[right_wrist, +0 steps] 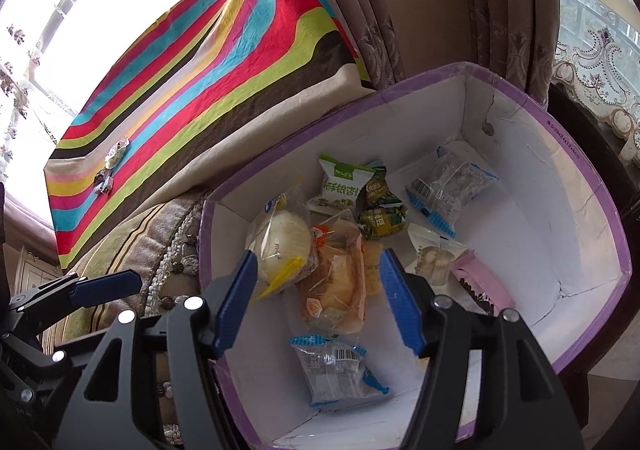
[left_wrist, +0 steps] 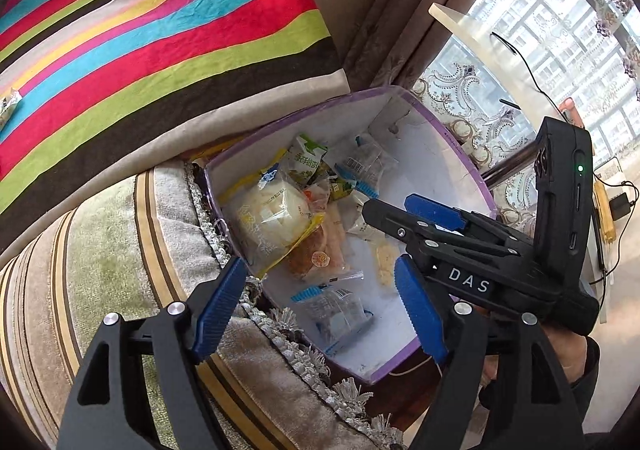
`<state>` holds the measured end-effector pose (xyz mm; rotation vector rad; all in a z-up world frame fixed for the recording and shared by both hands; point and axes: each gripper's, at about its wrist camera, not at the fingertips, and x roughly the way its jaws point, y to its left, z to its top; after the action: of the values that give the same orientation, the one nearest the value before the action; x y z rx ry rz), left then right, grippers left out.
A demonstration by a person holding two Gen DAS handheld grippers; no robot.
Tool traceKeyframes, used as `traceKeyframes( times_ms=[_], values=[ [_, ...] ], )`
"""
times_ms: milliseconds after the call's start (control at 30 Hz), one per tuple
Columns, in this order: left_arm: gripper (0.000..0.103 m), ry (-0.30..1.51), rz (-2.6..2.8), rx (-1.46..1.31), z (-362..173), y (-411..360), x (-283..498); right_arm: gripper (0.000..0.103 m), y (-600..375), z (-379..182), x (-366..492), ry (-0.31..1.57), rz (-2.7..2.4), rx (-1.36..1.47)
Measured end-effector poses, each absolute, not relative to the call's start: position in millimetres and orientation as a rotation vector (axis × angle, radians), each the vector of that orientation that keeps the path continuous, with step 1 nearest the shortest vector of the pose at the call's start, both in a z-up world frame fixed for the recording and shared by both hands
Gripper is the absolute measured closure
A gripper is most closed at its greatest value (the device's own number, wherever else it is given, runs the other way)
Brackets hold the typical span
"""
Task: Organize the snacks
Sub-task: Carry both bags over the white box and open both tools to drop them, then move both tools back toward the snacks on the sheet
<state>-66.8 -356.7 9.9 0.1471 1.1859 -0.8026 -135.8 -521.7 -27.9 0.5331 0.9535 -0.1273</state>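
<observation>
A purple-rimmed white box (right_wrist: 576, 186) (left_wrist: 440, 154) holds several snack packets: a round bun in clear wrap (right_wrist: 282, 246) (left_wrist: 272, 218), an orange bread packet (right_wrist: 336, 290), a green-and-white packet (right_wrist: 340, 182), a dark green packet (right_wrist: 380, 214), clear blue-edged packets (right_wrist: 336, 370) (right_wrist: 448, 182) and a pink packet (right_wrist: 480, 282). My right gripper (right_wrist: 316, 302) is open and empty above the box. My left gripper (left_wrist: 320, 310) is open and empty over the box's near rim. The right gripper (left_wrist: 432, 218) shows in the left wrist view. Two small wrapped snacks (right_wrist: 110, 166) lie on the striped cloth (right_wrist: 208, 70).
The box sits beside a sofa arm with fringed trim (left_wrist: 120, 250). A striped cloth (left_wrist: 160, 30) covers the surface behind. Brown curtains (right_wrist: 420, 10) and lace-covered windows (left_wrist: 540, 50) stand behind the box. One small wrapped snack (left_wrist: 8, 106) lies at the cloth's left edge.
</observation>
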Motion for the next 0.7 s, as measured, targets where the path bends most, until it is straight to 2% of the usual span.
traceKeyframes(
  times_ms=[367, 700],
  values=[
    [0.029, 1.133, -0.68, 0.065, 18.0, -317.8, -36.6, 0.035, -505.1, -20.0, -129.3, 0.96, -0.078, 0.508],
    [0.029, 1.075, -0.515, -0.049, 27.6, -245.9, -4.0, 0.034, -480.2, -15.8, -109.8, 0.983, -0.02, 0.478]
  ],
)
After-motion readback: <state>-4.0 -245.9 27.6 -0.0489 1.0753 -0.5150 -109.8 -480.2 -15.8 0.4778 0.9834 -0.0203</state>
